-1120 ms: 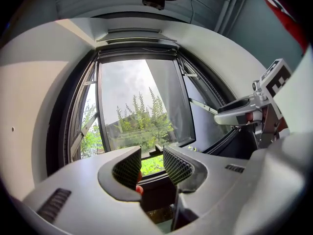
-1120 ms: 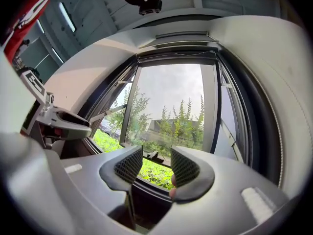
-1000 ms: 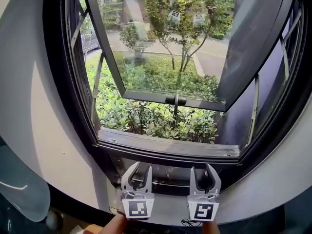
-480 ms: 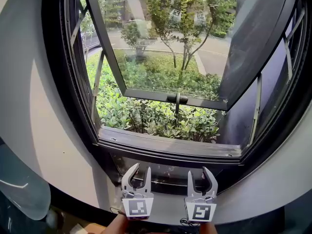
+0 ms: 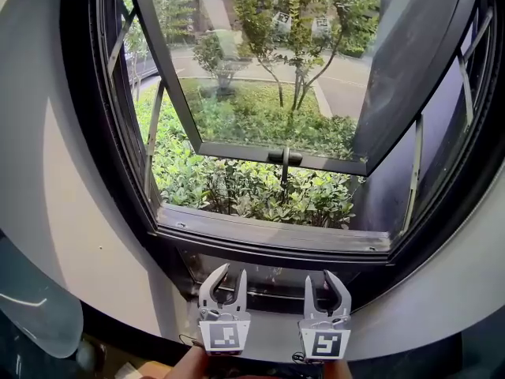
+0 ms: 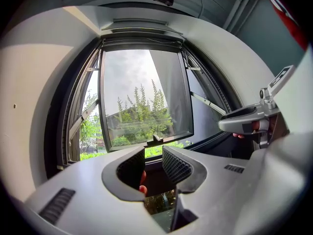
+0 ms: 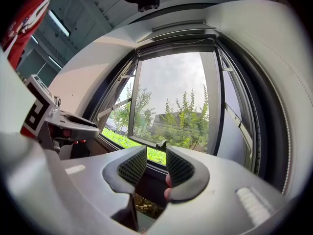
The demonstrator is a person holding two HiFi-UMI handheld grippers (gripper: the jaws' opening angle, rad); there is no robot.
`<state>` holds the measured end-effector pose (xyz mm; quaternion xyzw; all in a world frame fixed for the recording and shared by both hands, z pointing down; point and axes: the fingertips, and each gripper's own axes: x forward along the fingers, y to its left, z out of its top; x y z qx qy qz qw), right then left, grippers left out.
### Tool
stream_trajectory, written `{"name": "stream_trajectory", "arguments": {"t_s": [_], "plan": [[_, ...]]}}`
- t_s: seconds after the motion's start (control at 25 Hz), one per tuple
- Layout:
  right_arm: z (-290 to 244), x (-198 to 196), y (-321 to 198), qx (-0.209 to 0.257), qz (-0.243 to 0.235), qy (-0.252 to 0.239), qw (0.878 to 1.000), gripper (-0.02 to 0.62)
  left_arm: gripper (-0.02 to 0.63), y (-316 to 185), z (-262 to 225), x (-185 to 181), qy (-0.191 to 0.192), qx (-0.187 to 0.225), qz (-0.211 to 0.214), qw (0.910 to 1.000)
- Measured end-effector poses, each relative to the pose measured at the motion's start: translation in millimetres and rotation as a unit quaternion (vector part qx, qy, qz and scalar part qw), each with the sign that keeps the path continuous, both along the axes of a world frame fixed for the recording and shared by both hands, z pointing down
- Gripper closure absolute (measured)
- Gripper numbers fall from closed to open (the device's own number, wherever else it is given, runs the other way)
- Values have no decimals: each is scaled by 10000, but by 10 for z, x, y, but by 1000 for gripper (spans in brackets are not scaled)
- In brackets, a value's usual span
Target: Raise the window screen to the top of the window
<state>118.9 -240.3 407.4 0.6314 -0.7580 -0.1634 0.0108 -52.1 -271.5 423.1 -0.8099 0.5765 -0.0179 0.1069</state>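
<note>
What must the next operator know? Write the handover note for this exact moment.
Left claw: open, holding nothing, tips at the dark rail under the sill.
Right claw: jaws closing, apart, pressing on nothing, beside the left one at the same rail.
Window: glass pane is swung outward. I can make out no screen across the opening.
Done: both claws are lined up low at the window.
Left: grip the screen's bar, probably in that rail, with both claws and lift it to the top.
</note>
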Motion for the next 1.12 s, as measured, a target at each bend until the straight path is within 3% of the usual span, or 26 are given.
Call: {"name": "stream_trajectory", "arguments": {"t_s": [0.32, 0.48, 1.12], "plan": [[-43, -16, 21, 7, -44, 23, 10000, 534, 531, 29, -47, 38, 59, 64, 54, 9999], [-63, -52, 36, 49, -92, 61, 9999, 580, 583, 43, -64, 43, 61, 94, 61, 9999], [-190, -140, 41, 54, -172, 242, 9995, 586, 600, 97, -217, 60, 177, 229, 154, 9995]]}}
